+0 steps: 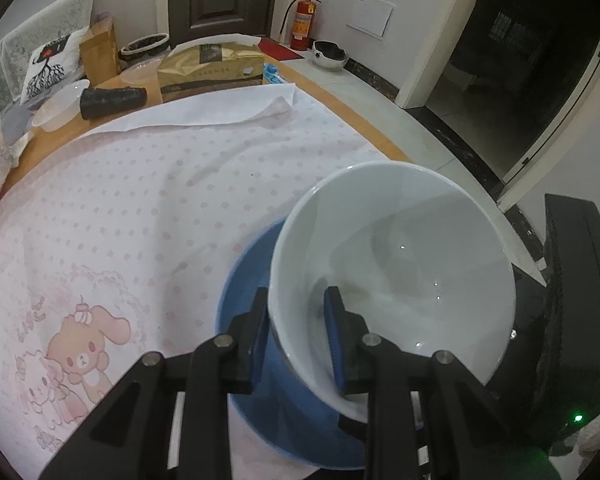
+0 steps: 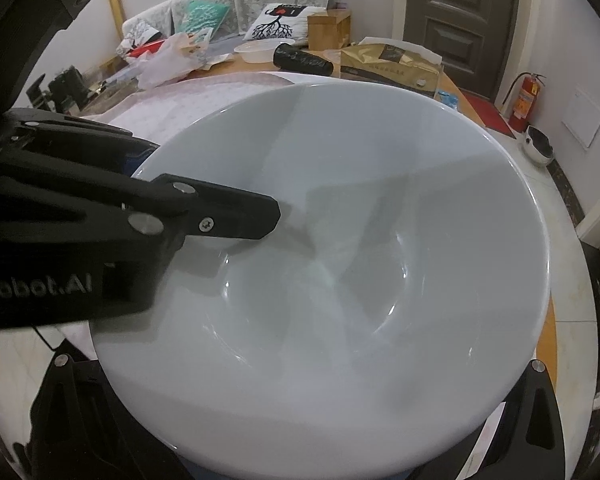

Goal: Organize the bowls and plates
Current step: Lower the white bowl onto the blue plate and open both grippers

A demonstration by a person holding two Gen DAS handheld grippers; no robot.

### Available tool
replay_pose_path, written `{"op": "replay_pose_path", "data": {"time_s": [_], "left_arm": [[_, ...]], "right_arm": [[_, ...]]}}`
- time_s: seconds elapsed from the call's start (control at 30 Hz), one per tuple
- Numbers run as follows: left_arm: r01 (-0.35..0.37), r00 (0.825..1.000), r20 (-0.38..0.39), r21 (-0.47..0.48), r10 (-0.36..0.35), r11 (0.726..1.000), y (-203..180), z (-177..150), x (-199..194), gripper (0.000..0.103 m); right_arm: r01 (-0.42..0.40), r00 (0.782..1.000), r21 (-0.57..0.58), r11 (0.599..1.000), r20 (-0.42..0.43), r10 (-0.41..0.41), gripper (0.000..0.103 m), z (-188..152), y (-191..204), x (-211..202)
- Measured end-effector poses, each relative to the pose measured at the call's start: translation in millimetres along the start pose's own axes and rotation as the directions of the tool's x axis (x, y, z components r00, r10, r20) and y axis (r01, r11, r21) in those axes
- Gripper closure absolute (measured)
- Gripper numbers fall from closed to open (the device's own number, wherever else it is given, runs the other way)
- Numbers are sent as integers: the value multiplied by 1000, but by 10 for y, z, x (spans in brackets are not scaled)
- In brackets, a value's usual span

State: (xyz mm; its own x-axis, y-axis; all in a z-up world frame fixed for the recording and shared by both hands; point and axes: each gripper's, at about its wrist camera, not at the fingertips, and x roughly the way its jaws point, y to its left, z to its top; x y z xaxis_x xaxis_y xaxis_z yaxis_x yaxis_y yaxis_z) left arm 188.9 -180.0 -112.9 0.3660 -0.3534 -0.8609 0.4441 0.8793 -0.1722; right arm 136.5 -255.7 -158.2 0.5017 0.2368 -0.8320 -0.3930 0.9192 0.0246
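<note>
My left gripper (image 1: 296, 332) is shut on the near rim of a white bowl (image 1: 412, 264), one finger inside and one outside. The bowl is tilted and sits in or just above a blue dish (image 1: 256, 392) on the pink dotted cloth (image 1: 140, 200); I cannot tell if they touch. In the right wrist view the white bowl (image 2: 340, 260) fills the frame, with the left gripper's finger (image 2: 228, 212) reaching over its left rim. My right gripper's arms show at the bottom corners, spread wide under the bowl; its fingertips are hidden.
At the table's far edge stand a gold-brown box (image 1: 210, 68), a black roll (image 1: 114, 100) and clear plastic containers (image 1: 60, 106). A sofa with cushions (image 2: 276, 20) lies beyond. The table's right edge drops to a tiled floor (image 1: 380, 92). A fire extinguisher (image 1: 304, 22) stands by the door.
</note>
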Motion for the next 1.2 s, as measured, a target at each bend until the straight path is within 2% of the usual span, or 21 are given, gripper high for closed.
{"op": "replay_pose_path", "data": {"time_s": [0.43,0.63,0.7,0.77,1.07,1.2], "left_arm": [[16,1000,5,30,-17,999,-49,-30,-5,77],[0,1000,23,56,-2,998,-73,-75,-69,63],[0,1000,29,57,-2,998,-65,-91,-112,52],[-8,999,45,62,5,998,-56,-112,-169,45],[-29,994,107,44,24,999,117,-207,-462,32],[-55,989,137,33,50,998,186,-268,-611,22]], "right_arm": [[5,1000,-17,1000,-1,-5,2,-70,1,-29],[17,1000,-54,998,16,-16,3,-118,16,-84],[27,999,-67,997,21,-26,3,-142,29,-114],[35,999,-80,996,25,-33,3,-161,41,-150],[51,997,-105,993,68,-44,2,-232,31,-401],[50,994,-90,995,104,-41,2,-246,13,-558]]}}
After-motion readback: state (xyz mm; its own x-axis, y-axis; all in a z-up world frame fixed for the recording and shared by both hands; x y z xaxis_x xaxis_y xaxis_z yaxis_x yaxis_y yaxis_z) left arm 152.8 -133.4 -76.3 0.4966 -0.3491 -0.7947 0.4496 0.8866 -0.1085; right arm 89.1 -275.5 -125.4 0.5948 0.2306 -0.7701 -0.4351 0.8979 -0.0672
